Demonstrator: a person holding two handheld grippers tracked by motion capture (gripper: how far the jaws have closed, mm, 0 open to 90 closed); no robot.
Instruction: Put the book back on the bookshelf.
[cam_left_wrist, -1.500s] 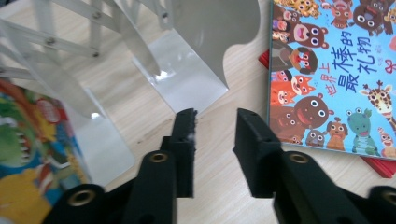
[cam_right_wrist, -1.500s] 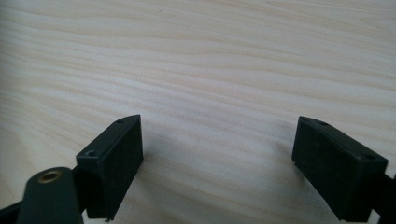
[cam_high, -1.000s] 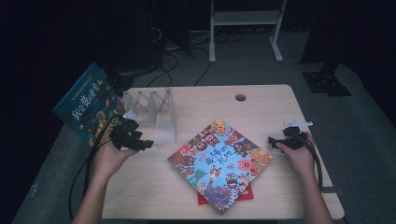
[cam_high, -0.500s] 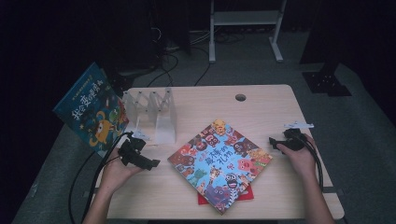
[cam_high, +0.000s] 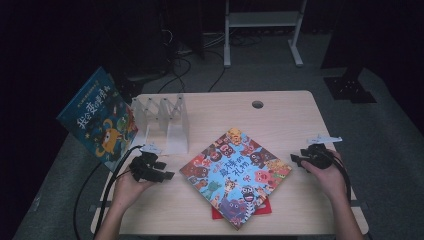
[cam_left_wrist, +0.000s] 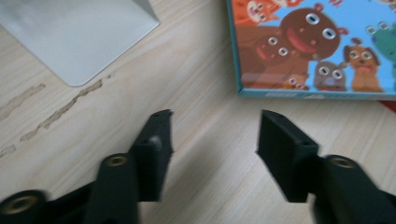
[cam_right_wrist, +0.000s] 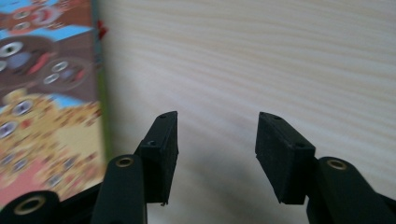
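- The picture book (cam_high: 235, 176) lies flat in the middle of the table (cam_high: 280, 112), turned so its corners point like a diamond; its cover is bright blue and crowded with cartoon animal faces.
- A red book (cam_high: 265, 207) peeks out from beneath its near edge, just a sliver and a corner.
- The left gripper (cam_high: 162, 175) sits low over the wood just left of the picture book, hand behind it and forearm coming up from the near edge, its cable looping off the table's left side.
- Its jaws have just been closing and now stand half apart, with bare table between them and nothing gripped.
- The right gripper (cam_high: 296, 159) hovers beside the picture book's right corner, pointing toward it, the hand cupped around it.
- Its jaws too have just been closing, now half apart, nothing between them.
- From above, a clear book rack (cam_high: 162, 120) stands behind the left gripper, and a second blue book (cam_high: 100, 120) leans off the table's left edge.
- The left gripper view brings up the rack's pale foot and the picture book's corner with brown, googly-eyed creatures, close ahead of the jaws.
- The right gripper view catches the picture book's edge running up its left side, blurred, with plain wood grain ahead.
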